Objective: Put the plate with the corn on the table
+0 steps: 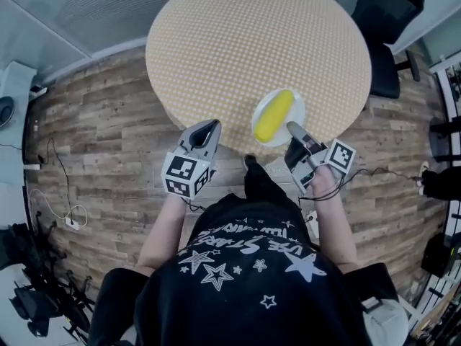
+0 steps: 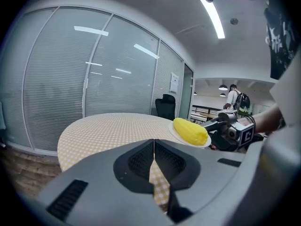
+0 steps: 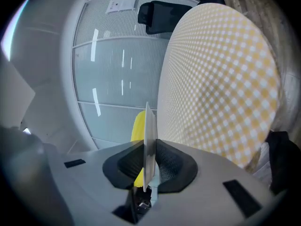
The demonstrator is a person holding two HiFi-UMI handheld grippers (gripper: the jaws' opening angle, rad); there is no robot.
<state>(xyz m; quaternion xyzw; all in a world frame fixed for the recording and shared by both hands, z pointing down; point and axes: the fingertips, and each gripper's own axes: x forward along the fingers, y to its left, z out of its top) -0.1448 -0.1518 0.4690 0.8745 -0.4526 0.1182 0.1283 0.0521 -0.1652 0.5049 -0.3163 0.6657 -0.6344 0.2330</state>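
Round table [image 1: 238, 42] in front, its top a fine yellow-and-white check, standing on a wood-plank floor [image 1: 108, 121]. Right at the surface's near right edge there's a white plate [image 1: 298, 111], and a yellow cob of corn [image 1: 274, 116] lies lengthwise on it, pointing in toward the table's middle. Whether the plate rests on the check top or sits just above it is hard to tell.

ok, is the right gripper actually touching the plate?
Touching. The right gripper is shut on the rim of the plate, seen edge-on between its jaws in the right gripper view, with the corn behind it.
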